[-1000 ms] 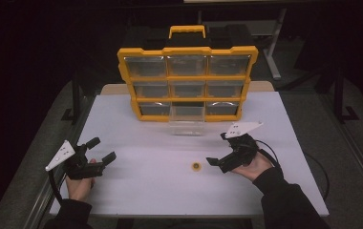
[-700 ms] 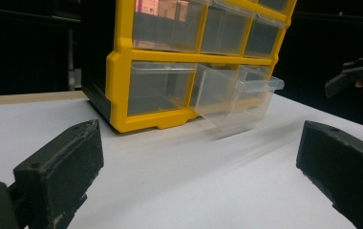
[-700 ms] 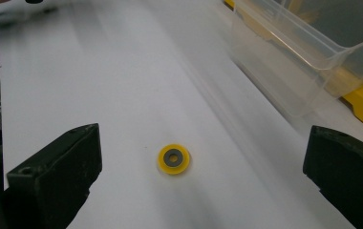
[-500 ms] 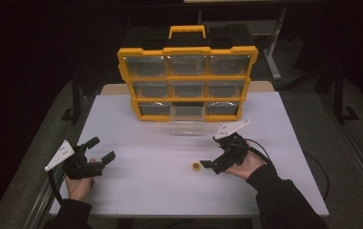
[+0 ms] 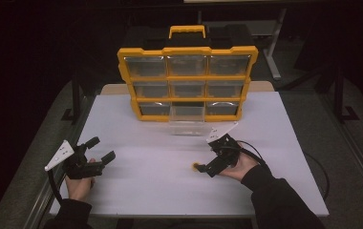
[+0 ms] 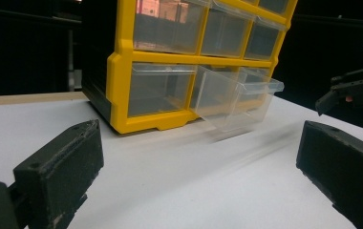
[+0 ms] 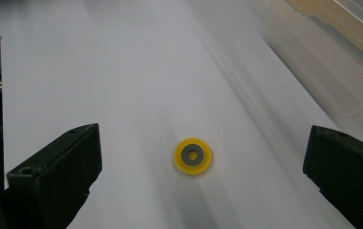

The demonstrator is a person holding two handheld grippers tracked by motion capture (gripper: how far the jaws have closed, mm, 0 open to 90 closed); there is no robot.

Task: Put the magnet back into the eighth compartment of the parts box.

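A small yellow ring with a grey centre [image 7: 193,155] lies flat on the white table [image 5: 160,191]; in the high view this ring [image 5: 195,166] sits just left of my right gripper [image 5: 207,168]. The right gripper [image 7: 198,191] is open, its jaws wide on either side of the ring, not touching it. My left gripper [image 5: 100,150] rests open near the table's left edge, nothing between its jaws; in its own view the left gripper [image 6: 198,181] faces the yellow drawer cabinet [image 6: 122,81]. The cabinet [image 5: 187,82] has a clear bottom-middle drawer [image 5: 186,120] pulled out.
The cabinet stands at the back centre of the table with a yellow handle [image 5: 187,30] on top. Cables trail from both grippers. Dark floor and table legs [image 5: 275,43] surround the table. The pulled-out drawer [image 7: 323,71] lies to the upper right of the ring.
My right gripper has moved left and down toward the yellow ring, its jaws now on either side of it. The left gripper has stayed put.
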